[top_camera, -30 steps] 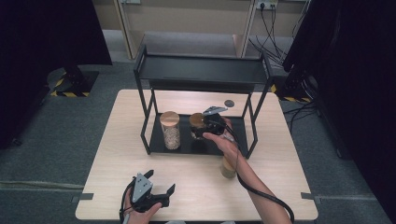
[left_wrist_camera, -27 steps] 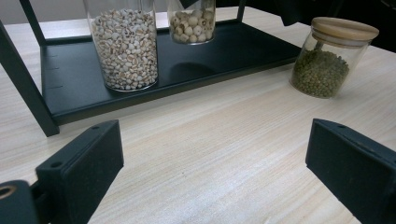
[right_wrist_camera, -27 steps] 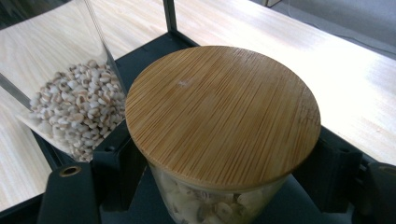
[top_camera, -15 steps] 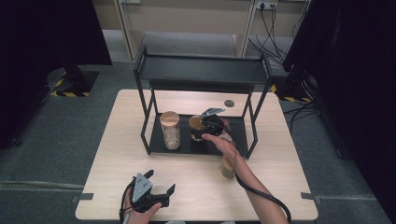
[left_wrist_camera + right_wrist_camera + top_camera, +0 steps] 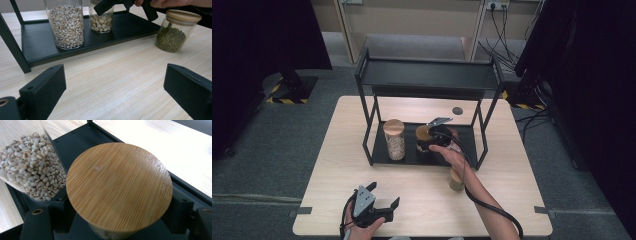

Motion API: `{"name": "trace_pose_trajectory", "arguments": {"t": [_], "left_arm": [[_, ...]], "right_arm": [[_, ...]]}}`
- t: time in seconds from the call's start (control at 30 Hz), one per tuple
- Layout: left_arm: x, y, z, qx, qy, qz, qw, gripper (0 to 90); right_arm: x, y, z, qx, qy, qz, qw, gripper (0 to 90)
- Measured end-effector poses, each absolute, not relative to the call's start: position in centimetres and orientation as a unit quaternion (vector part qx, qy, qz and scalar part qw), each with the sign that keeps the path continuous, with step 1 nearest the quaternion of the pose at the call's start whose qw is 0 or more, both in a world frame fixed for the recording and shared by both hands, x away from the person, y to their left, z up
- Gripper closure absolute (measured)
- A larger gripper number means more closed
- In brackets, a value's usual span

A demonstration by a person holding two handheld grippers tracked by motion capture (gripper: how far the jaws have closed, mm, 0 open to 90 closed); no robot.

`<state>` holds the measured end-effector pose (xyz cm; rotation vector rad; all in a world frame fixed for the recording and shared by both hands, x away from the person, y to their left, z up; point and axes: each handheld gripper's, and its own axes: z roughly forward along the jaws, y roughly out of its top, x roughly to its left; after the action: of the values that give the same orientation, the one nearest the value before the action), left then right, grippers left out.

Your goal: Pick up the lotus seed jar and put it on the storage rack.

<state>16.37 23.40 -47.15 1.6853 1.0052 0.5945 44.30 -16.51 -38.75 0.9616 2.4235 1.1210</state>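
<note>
While my right hand-held gripper (image 5: 428,141) clamps the short jar (image 5: 119,185) on the rack's (image 5: 427,75) lower shelf, a tall grain jar (image 5: 394,139) stands just left; my left hand-held gripper (image 5: 379,202) gapes over the near worktop (image 5: 512,165).

Lab recording bay: wooden desk (image 5: 362,200) on grey carpet (image 5: 287,165), black curtains (image 5: 257,40) at both sides, hazard-taped stand base (image 5: 287,92), cables (image 5: 502,35) from wall sockets (image 5: 494,6).

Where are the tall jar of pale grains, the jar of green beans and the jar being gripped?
tall jar of pale grains (image 5: 66,25), left gripper view, on its glass side.
jar of green beans (image 5: 171,37), left gripper view, on its glass side.
gripped jar (image 5: 120,185), right gripper view, on its bamboo lid.
</note>
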Motion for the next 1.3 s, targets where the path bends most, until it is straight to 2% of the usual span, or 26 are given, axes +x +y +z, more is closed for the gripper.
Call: {"name": "trace_pose_trajectory", "arguments": {"t": [0.2, 0.4, 0.6, 1.3], "left_arm": [[16.4, 23.4, -47.2, 0.703, 0.419, 0.248, 0.519, 3.8], [16.4, 23.3, -47.2, 0.703, 0.420, 0.247, 0.518, 3.7], [16.4, 23.3, -47.2, 0.703, 0.420, 0.247, 0.518, 3.8], [16.4, 23.2, -47.2, 0.705, 0.419, 0.247, 0.516, 3.8]], "right_arm": [[44.2, -16.4, -38.6, 0.340, 0.844, 0.388, 0.151, 25.1], [43.6, -16.3, -38.4, 0.346, 0.840, 0.387, 0.156, 11.4], [42.9, -16.7, -37.9, 0.354, 0.834, 0.391, 0.160, 5.5], [41.1, -18.1, -36.2, 0.334, 0.824, 0.427, 0.166, 5.1]]}}
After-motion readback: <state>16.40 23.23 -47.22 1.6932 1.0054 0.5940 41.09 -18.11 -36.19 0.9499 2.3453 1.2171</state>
